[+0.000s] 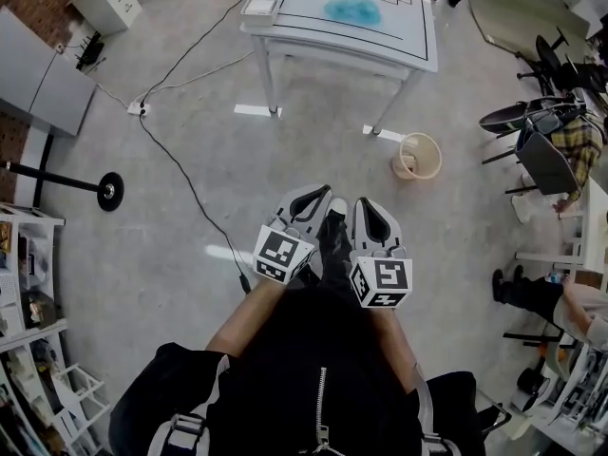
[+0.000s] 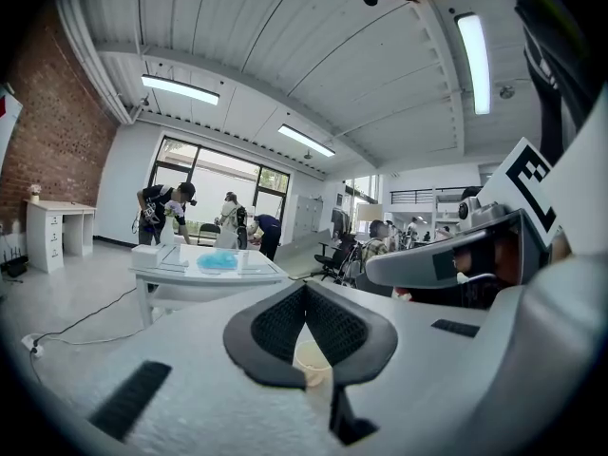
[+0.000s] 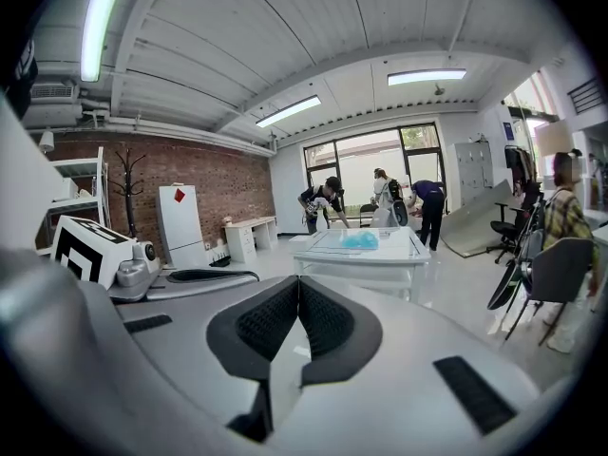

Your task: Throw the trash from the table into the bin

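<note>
Trash (image 1: 351,9), a crumpled blue wad, lies on the white table (image 1: 418,46) toward its far middle, inside the black outline drawn on the top. At this range it is too small to say whether it is a bag, a glove or a cloth. Neither claw has reached it: the left gripper (image 1: 318,198) and the right gripper (image 1: 366,207) are held side by side close in front of the person's body, both pointing toward the table, with a stretch of bare floor between them and it. Each has its jaws pressed together at the tips and pinches nothing. The pale shape seen through the gap behind the left jaws is only the bin (image 1: 418,155) beyond them. The wad lies straight ahead of both claws and well apart from them, a little to the right of their shared line, so the right gripper looks marginally nearer. Its longer side seems to run across the table, left to right. The bin stands on the floor near the table's right front leg, between the person and the trash and off to the right, so the likely carry back is short and on the right hand's side.
</note>
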Tool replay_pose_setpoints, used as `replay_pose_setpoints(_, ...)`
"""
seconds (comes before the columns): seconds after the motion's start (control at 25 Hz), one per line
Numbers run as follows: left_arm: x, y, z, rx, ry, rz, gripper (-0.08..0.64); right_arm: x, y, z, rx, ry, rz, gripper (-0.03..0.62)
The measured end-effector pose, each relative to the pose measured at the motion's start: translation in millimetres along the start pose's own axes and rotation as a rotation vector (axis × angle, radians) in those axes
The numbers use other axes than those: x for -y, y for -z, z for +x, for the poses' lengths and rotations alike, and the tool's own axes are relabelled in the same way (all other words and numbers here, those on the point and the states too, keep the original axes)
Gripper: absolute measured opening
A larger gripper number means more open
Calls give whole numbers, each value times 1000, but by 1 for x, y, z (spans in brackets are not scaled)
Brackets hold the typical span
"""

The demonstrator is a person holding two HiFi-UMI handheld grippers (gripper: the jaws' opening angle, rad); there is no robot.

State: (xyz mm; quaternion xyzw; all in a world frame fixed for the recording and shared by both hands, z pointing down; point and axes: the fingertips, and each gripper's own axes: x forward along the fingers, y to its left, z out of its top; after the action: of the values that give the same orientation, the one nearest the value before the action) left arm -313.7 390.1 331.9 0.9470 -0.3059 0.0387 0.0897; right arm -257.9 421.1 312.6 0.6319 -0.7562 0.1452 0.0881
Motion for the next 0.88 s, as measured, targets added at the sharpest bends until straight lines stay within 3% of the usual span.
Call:
replay_pose_setpoints(0.4, -40, 3, 50, -43, -4, -3, 5, 22, -12, 67, -20, -39, 11, 11)
replay_pose_setpoints(0.88, -120, -30, 150, -60, -39, 10, 5, 84, -71, 178, -11, -75, 13, 11)
